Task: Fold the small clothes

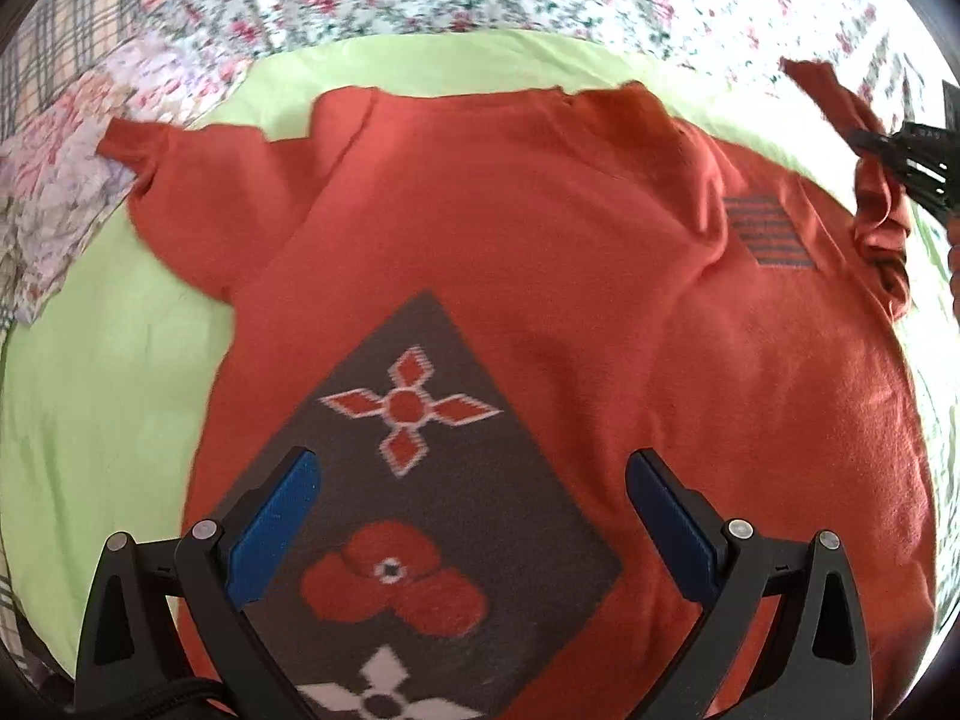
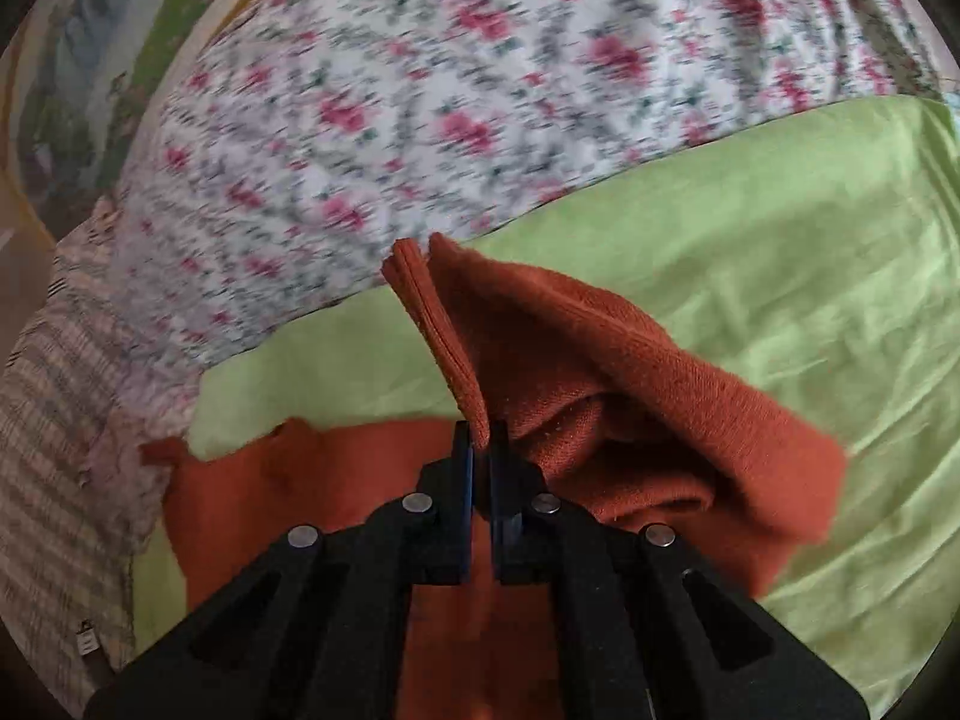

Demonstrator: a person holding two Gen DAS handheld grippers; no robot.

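A small rust-orange sweater (image 1: 540, 252) lies flat on a light green sheet (image 1: 102, 396), with a grey diamond panel of flower motifs (image 1: 438, 480) on its body. My left gripper (image 1: 471, 516) is open and hovers above that panel, holding nothing. The left sleeve (image 1: 150, 162) lies spread out to the side. My right gripper (image 2: 480, 444) is shut on the right sleeve (image 2: 600, 372) near its cuff and holds it lifted off the sheet (image 2: 780, 240). It also shows at the right edge of the left wrist view (image 1: 900, 150), with the sleeve (image 1: 834, 90) hanging from it.
A white bedcover with pink flowers (image 2: 450, 90) lies beyond the green sheet. A pale floral cloth (image 1: 66, 168) sits at the left by the left sleeve, and a striped fabric (image 2: 48, 420) lies at the far left of the right wrist view.
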